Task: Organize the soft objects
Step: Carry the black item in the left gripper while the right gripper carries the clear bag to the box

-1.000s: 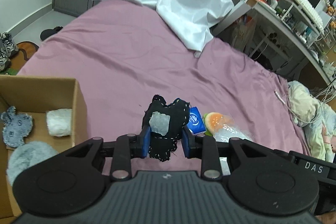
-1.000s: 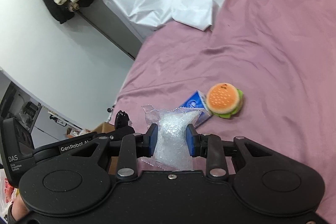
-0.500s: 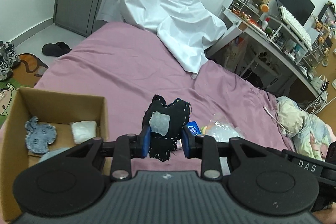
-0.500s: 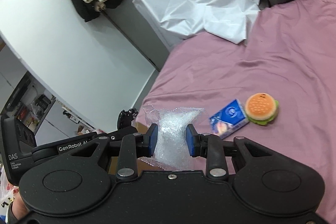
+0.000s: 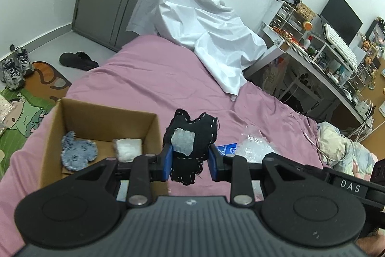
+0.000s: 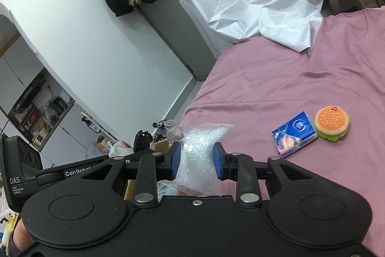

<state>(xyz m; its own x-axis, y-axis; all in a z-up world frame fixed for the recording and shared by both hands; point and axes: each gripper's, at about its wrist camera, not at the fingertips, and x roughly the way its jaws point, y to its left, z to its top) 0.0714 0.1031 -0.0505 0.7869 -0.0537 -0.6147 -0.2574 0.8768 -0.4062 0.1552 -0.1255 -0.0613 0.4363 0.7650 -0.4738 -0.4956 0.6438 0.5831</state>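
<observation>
My left gripper point(image 5: 190, 160) is shut on a black stitched fabric toy point(image 5: 192, 134) with a grey patch, held above the bed just right of an open cardboard box point(image 5: 55, 136). The box holds a blue denim toy point(image 5: 78, 151) and a white pad point(image 5: 127, 148). My right gripper point(image 6: 196, 159) is shut on a clear bubble-wrap bag point(image 6: 199, 151), which also shows in the left wrist view point(image 5: 255, 146). A blue tissue pack point(image 6: 294, 134) and a burger plush point(image 6: 333, 122) lie on the pink bedsheet point(image 6: 276, 78).
A white sheet point(image 5: 199, 23) drapes over the bed's far end. A cluttered desk point(image 5: 320, 57) stands on the right, a crumpled blanket point(image 5: 341, 148) by the bed's right edge. Shoes point(image 5: 14, 66) and a slipper point(image 5: 77, 60) lie on the floor left.
Both grippers have risen and tilted upward, still holding their items. The box now shows further into the left wrist view, closer to the black toy.
</observation>
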